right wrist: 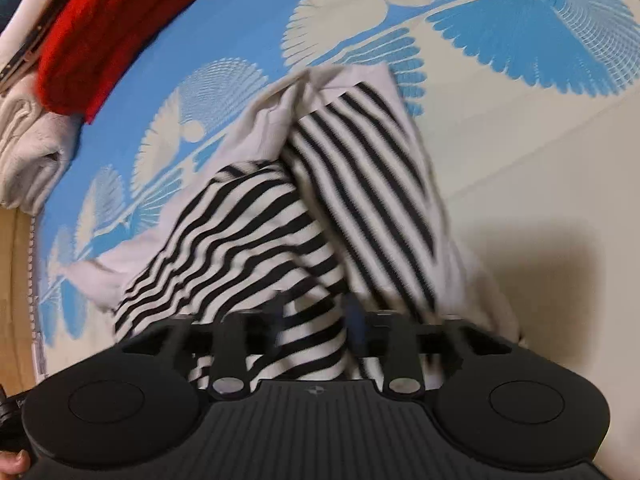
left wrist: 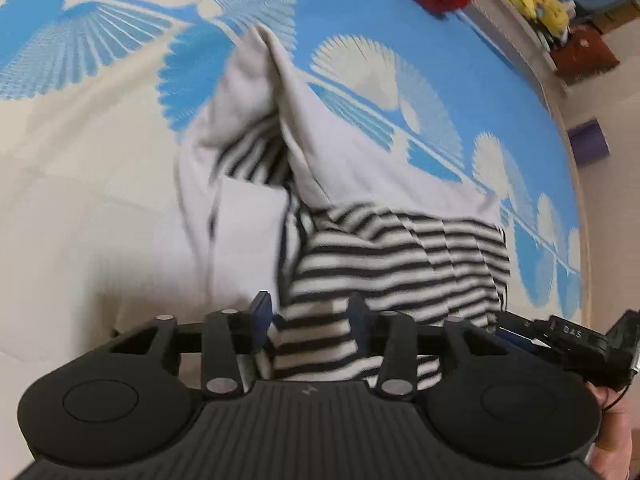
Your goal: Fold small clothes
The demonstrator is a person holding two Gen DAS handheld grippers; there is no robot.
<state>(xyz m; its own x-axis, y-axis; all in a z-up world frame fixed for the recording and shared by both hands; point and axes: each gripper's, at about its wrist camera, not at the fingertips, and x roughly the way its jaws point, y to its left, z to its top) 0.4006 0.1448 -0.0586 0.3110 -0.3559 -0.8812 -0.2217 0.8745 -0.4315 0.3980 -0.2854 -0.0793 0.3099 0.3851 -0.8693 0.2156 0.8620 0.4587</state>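
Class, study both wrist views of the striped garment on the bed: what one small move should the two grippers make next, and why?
Probably close both grippers on the near edge of the striped garment. The left gripper and right gripper each stand open with striped cloth between the fingers, not pinched, and the garment lies bunched and uneven on the bedsheet. A firm two-point hold would likely allow pulling it flat for folding.

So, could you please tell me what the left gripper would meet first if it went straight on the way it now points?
Most likely the striped garment: its fabric already lies between the fingers of the left gripper, with the bedspread under it. Depth is hard to judge.
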